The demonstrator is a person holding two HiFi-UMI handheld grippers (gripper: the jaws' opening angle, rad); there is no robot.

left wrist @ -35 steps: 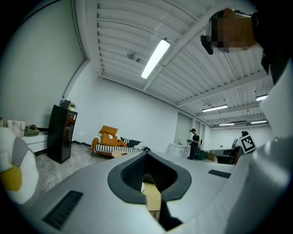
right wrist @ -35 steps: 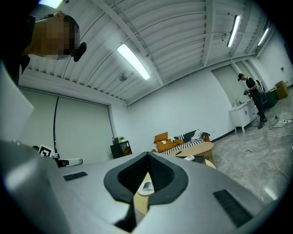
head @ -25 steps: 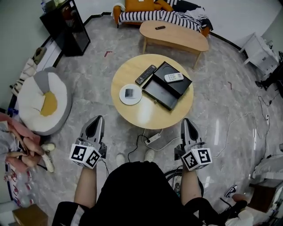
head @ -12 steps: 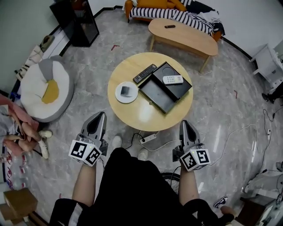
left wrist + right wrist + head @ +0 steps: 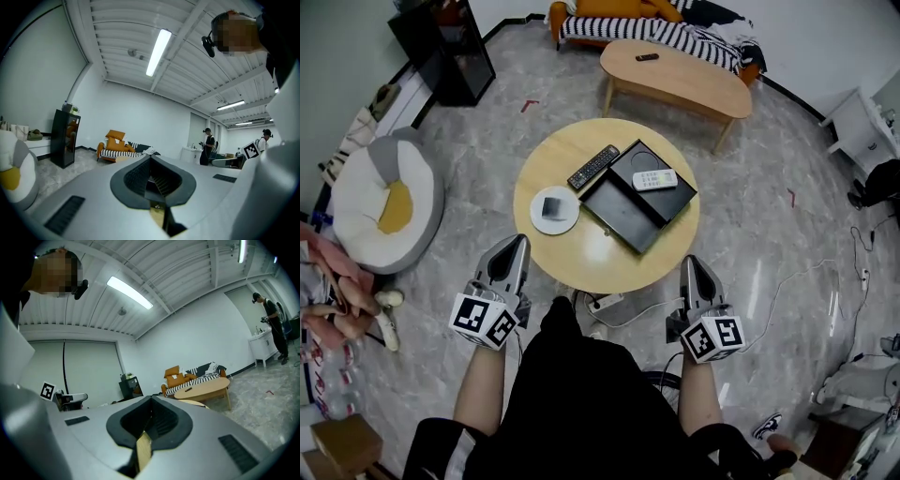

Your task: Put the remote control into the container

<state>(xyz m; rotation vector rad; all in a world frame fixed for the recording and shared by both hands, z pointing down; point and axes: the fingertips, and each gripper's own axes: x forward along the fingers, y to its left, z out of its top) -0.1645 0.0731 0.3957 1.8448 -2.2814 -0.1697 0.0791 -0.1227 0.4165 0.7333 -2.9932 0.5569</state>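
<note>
A black remote control (image 5: 592, 167) lies on the round wooden table (image 5: 600, 258), at its far left. Beside it sits the black container (image 5: 623, 211), an open flat box. A white remote control (image 5: 654, 179) rests on the box's far half. My left gripper (image 5: 517, 242) and right gripper (image 5: 691, 262) are held low in front of the person's body, short of the table's near edge. Both are shut with nothing between their jaws. The left gripper view (image 5: 150, 158) and right gripper view (image 5: 151, 399) look up across the room.
A white plate (image 5: 553, 208) with a small dark object sits on the table's left side. A power strip (image 5: 605, 302) and cables lie on the floor under the near edge. Beyond are an oval wooden table (image 5: 675, 75), a striped sofa (image 5: 647, 33), a black cabinet (image 5: 441, 52) and a beanbag (image 5: 380, 202).
The head view has shifted: the round table now sits a little further left and nearer the grippers. Both grippers stay shut and keep their place in front of the body.
</note>
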